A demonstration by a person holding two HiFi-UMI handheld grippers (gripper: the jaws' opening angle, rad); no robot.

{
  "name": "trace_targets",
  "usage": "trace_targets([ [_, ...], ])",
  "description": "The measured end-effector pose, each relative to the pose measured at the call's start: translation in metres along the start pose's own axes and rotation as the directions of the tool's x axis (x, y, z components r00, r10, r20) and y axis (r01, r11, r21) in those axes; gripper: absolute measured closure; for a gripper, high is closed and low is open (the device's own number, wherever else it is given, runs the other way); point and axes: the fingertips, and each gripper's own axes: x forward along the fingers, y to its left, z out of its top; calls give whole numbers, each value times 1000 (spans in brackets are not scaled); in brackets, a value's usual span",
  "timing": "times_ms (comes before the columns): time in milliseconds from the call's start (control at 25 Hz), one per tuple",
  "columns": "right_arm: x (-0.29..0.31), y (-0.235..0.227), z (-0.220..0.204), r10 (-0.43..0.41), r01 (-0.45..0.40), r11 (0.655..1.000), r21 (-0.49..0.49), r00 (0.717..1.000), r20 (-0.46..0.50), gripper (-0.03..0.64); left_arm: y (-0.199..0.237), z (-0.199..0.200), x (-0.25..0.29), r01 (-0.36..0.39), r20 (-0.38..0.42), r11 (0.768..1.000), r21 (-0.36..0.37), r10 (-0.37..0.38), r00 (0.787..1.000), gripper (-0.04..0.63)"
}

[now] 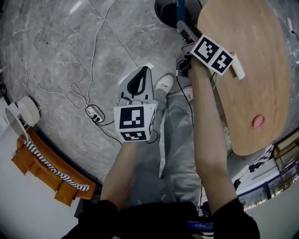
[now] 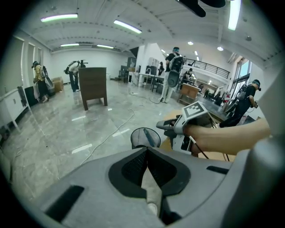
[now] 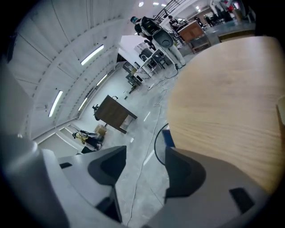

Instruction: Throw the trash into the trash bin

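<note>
Right gripper (image 3: 146, 153): jaws spread wide, empty, aimed at rim of round black mesh trash bin (image 1: 164, 14) on floor. Left gripper (image 2: 147, 150): jaws pressed together, nothing clearly held. Small pink scrap (image 1: 258, 122) sits by near edge of light oval wooden table (image 1: 252, 70). Advice: straddle scrap from above, close gently.

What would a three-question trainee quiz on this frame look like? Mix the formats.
1. True or false: the right gripper is open, with nothing between its jaws.
2. Multiple choice: what lies on the wooden table? A) a pink piece B) a green bottle C) a red cup
3. Short answer: which gripper is shut on a pale strip?

Key: 1 true. 2 A. 3 the left gripper.
</note>
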Motion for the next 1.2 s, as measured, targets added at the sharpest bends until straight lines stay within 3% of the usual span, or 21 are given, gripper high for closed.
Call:
trace_targets([
  [160, -29, 12, 9, 32, -28, 997, -76, 998, 45, 389, -1, -5, 0, 2, -6, 1000, -10, -2, 1000, 589],
  [280, -70, 1, 10, 6, 17, 980, -196, 993, 117, 569, -17, -7, 6, 36, -11, 999, 6, -36, 999, 589],
  [360, -97, -10, 11, -19, 60, 957, -284, 989, 146, 584, -32, -7, 9, 65, -16, 998, 24, -65, 998, 589],
  [480, -130, -30, 15, -86, 149, 890, -432, 983, 162, 584, -52, -3, 14, 103, -25, 993, 56, -102, 994, 589],
  [640, -168, -73, 28, -212, 277, 755, -594, 961, 178, 579, -78, -1, 21, 153, -42, 983, 101, -149, 988, 589],
  [760, -189, -105, 35, -286, 332, 701, -632, 942, 178, 489, -95, 0, 27, 182, -56, 975, 127, -176, 983, 589],
  [880, -208, -130, 40, -330, 383, 705, -597, 922, 202, 478, -114, -2, 32, 215, -75, 964, 154, -206, 976, 589],
  [1040, -229, -156, 37, -366, 432, 772, -466, 902, 229, 472, -141, -6, 40, 270, -110, 943, 194, -253, 961, 589],
  [1200, -235, -173, 29, -358, 413, 829, -378, 910, 210, 465, -168, -10, 47, 306, -131, 927, 218, -283, 950, 589],
])
